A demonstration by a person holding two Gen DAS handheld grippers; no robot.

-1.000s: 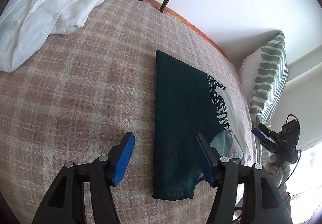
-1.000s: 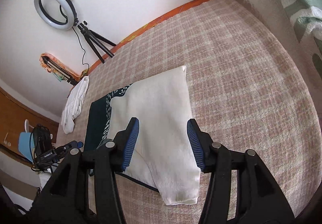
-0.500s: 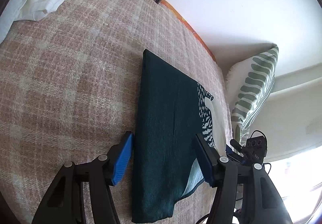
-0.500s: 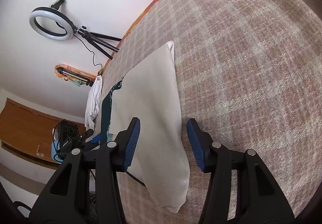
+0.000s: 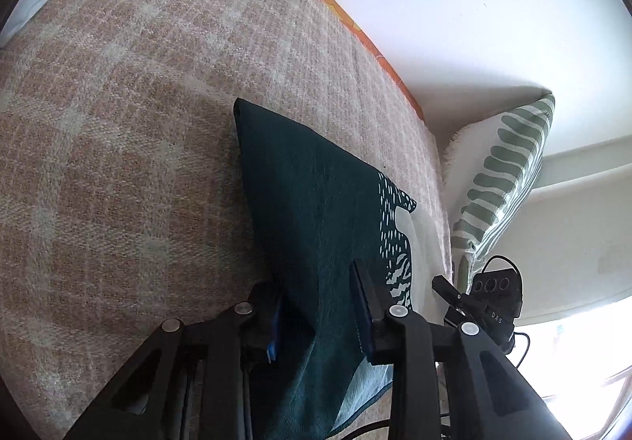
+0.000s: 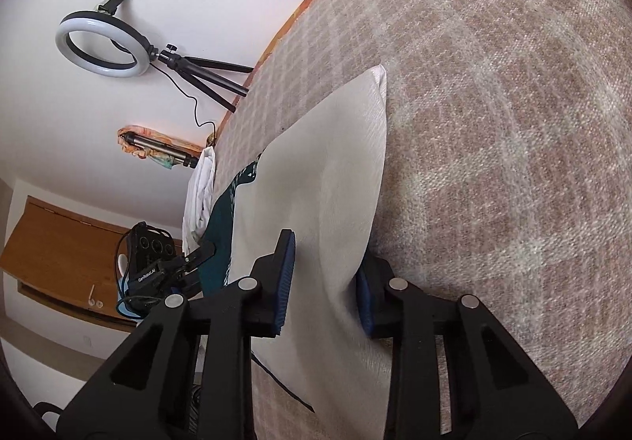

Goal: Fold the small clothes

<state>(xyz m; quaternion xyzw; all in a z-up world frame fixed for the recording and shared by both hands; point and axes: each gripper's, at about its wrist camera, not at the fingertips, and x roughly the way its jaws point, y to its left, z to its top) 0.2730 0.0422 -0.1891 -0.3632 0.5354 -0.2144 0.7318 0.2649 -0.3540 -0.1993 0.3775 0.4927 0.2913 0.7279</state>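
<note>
Folded garment (image 5: 312,203) is lying flat on the plaid blanket (image 5: 130,132). Left wrist view is showing its dark teal half; right wrist view is showing its cream half (image 6: 324,195), with only a teal sliver at its far side.

Left gripper (image 5: 320,313) is straddling the garment's teal near edge, jaws partly apart, one finger (image 5: 274,325) sitting at the outer edge and the other on top of the cloth; cannot tell whether it is actually pinching the cloth.

Right gripper (image 6: 326,282) is straddling the cream near edge the same way, jaws partly apart, cloth bunching up between the pads; a real grip is not clear either.

Only the left view is showing the striped green pillow (image 5: 501,179) beside the garment. Only the right view is showing the ring light (image 6: 103,44) on its tripod (image 6: 205,72) by the wall, and white cloth (image 6: 199,195) lying beyond the garment. Each view is catching the other gripper at its edge.
</note>
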